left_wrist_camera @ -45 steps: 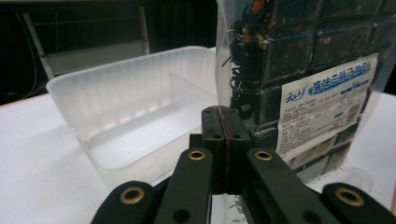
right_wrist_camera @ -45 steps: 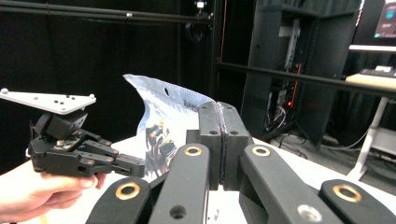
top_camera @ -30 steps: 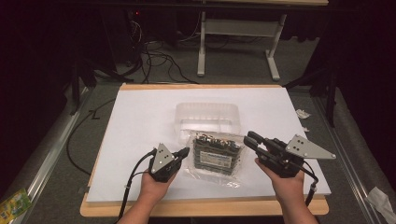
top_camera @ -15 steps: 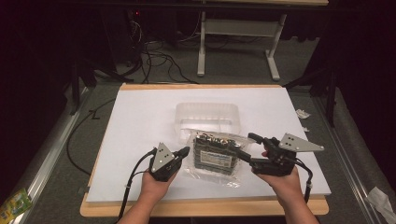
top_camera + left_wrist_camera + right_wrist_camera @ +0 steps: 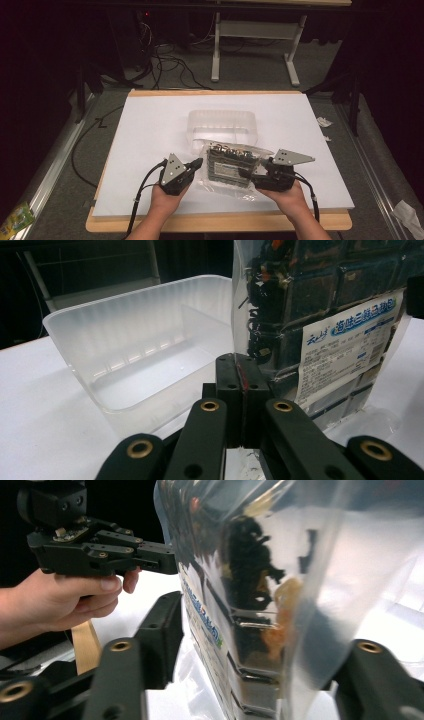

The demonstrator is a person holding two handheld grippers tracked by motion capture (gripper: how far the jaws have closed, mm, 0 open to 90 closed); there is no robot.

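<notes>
Bag (image 5: 231, 164) of dark packed items, clear plastic with a printed label, lies on the white surface (image 5: 150, 130) near the person's edge, between the two hands. Left gripper (image 5: 196, 164) has its jaws pressed together on the bag's left edge; in the left gripper view the jaws meet tight on the plastic seam. Right gripper (image 5: 250, 171) reaches in at the bag's right side; in the right gripper view its jaws stand wide apart with the bag (image 5: 260, 605) between them, not yet closed on it. My reading is that the step in hand is taking a two-sided hold of the bag, likely to lift it. Next, the right jaws would need to close on the plastic rather than the hard contents, since the film looks slippery and loose. Just beyond the bag sits an empty translucent tub (image 5: 222, 125), open side up, touching or nearly touching the bag's far edge; it seems the likely destination. Farther off, on the floor past the surface, lie cables (image 5: 170, 60) and a desk frame (image 5: 255, 45)
</notes>
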